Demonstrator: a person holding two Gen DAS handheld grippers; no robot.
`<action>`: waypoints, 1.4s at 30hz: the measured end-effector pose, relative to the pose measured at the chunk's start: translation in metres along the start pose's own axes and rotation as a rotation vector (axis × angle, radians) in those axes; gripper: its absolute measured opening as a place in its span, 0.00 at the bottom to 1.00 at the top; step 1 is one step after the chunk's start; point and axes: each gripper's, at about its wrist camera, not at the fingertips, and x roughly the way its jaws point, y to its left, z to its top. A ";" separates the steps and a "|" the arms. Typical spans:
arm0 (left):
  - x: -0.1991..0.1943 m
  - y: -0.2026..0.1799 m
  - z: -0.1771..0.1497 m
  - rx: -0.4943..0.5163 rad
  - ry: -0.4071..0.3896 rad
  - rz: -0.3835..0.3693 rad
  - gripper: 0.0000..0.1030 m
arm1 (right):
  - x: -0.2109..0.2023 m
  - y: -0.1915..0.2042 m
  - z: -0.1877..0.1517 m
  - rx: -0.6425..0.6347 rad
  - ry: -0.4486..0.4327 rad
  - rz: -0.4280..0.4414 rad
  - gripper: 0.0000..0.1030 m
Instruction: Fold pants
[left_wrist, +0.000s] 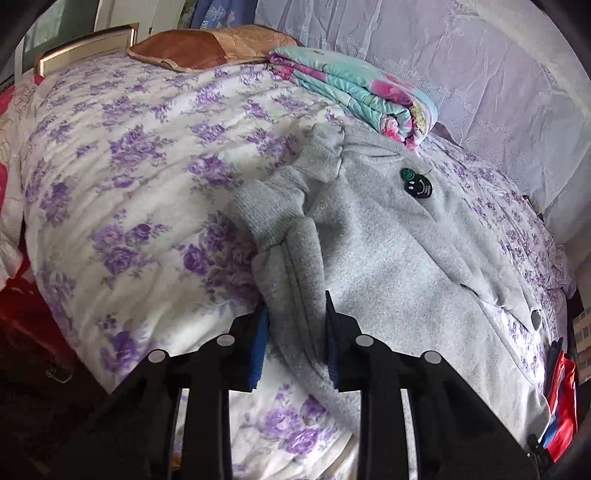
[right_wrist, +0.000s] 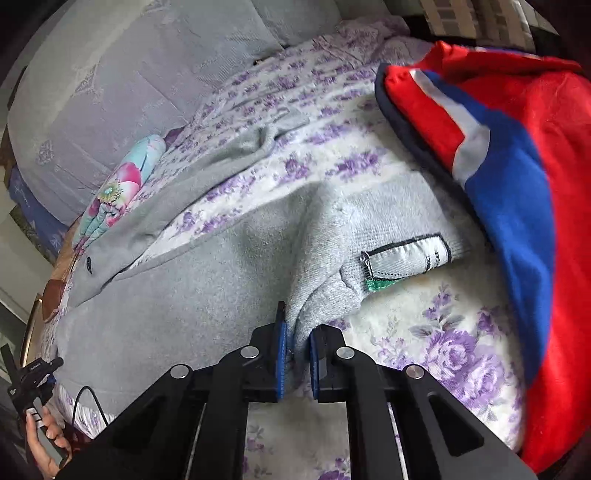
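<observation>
Both tools (left_wrist: 297, 341) (right_wrist: 297, 354) clamped on grey pants (left_wrist: 388, 258) atop floral bedspread (left_wrist: 129, 166)

Black gripper (left_wrist: 297, 314), blue pads (left_wrist: 260, 354), silver screws

Home bedroom, bed under purple floral quilt (left_wrist: 140, 155), brown pillow (left_wrist: 207, 46), folded blanket (left_wrist: 354, 92)

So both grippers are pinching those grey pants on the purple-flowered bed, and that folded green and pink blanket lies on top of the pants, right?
Not quite. The folded blanket lies on the bedspread beside the grey pants, past their far edge, not on top of them; the left wrist view shows it. The rest holds: the left gripper and right gripper each pinch the grey fabric.
</observation>
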 end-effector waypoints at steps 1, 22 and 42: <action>-0.008 0.004 0.002 0.007 -0.017 0.014 0.24 | -0.006 0.003 -0.002 -0.029 -0.005 -0.007 0.11; -0.028 0.000 0.136 0.109 -0.111 0.001 0.95 | -0.034 0.131 0.119 -0.395 -0.106 0.234 0.97; 0.199 -0.062 0.189 0.169 0.360 -0.036 0.62 | 0.301 0.362 0.181 -0.961 0.381 0.279 0.96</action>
